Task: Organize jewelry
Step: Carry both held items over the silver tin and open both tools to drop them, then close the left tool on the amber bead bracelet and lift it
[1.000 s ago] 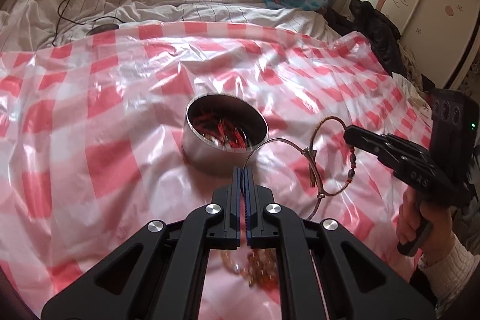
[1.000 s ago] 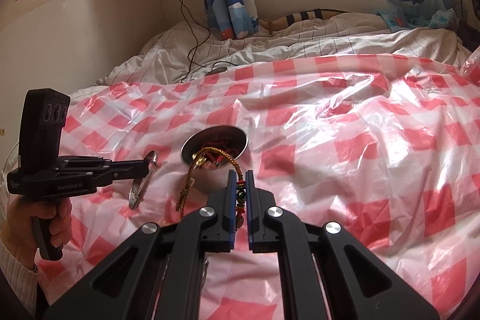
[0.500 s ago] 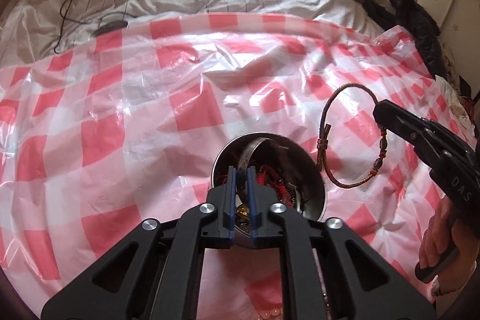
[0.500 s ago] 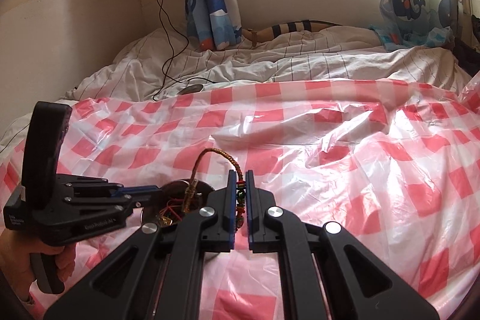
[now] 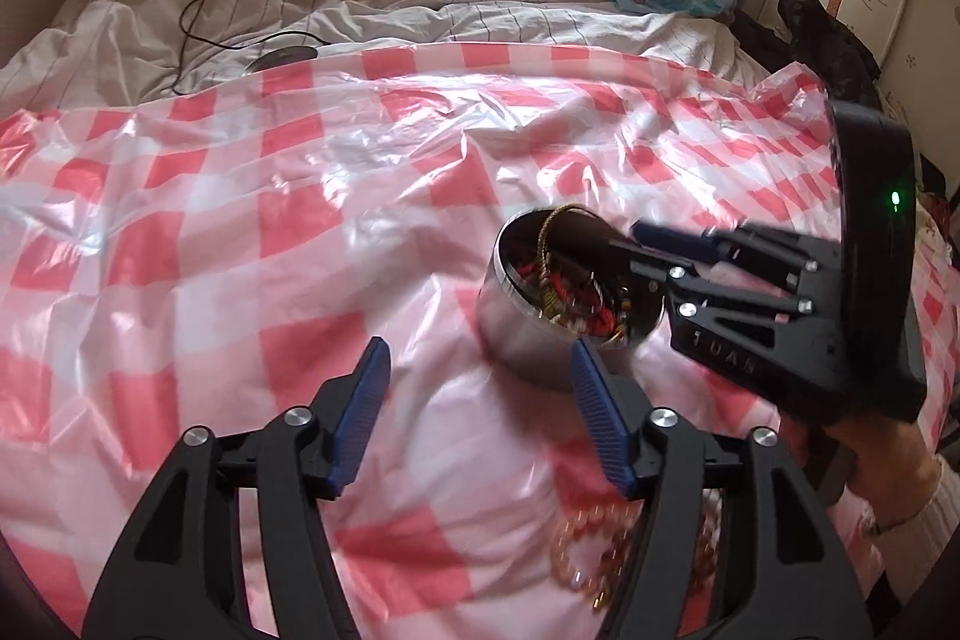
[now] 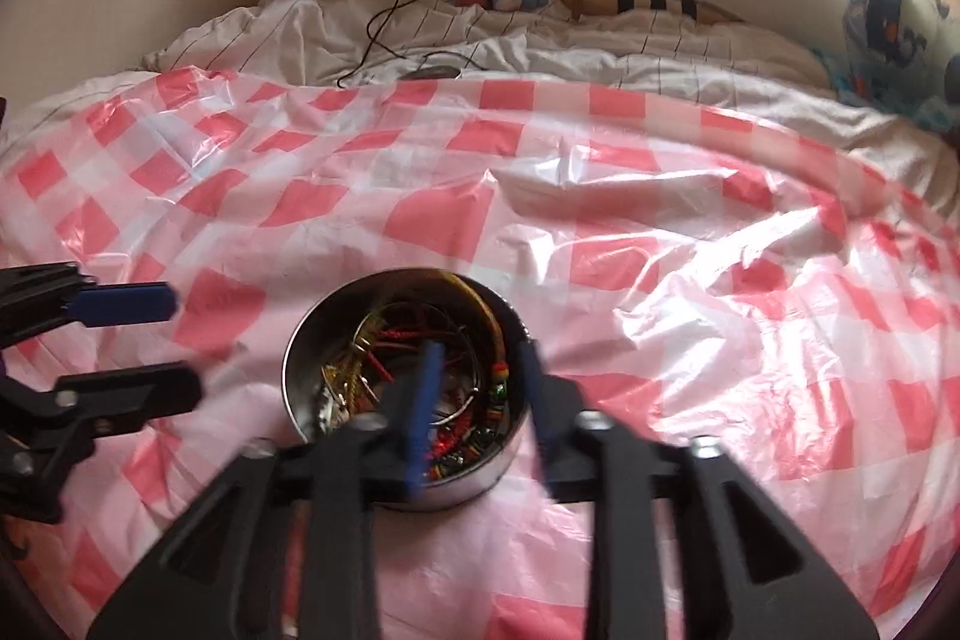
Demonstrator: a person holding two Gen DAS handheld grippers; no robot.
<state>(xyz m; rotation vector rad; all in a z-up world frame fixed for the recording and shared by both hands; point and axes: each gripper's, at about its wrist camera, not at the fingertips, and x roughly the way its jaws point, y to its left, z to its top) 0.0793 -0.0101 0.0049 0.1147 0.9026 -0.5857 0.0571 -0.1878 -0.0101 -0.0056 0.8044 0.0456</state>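
The steel tin of bracelets sits beneath the right tool, fingers apart (its corded bracelet now released); the left tool, previously closed, also gapes.

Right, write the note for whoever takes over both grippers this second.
Left gripper: open, empty, low over the red-and-white checked plastic sheet, just short of the round shiny metal tin.
Right gripper: open, empty, hovering right over the tin's mouth.
In the tin: a tangle of red cord, gold and beaded bracelets, including a beaded cord bracelet against the right wall.
Left to do: a loose pile of amber bead jewelry lies on the sheet under the left gripper's frame. Probably pick that up next and drop it in the tin.
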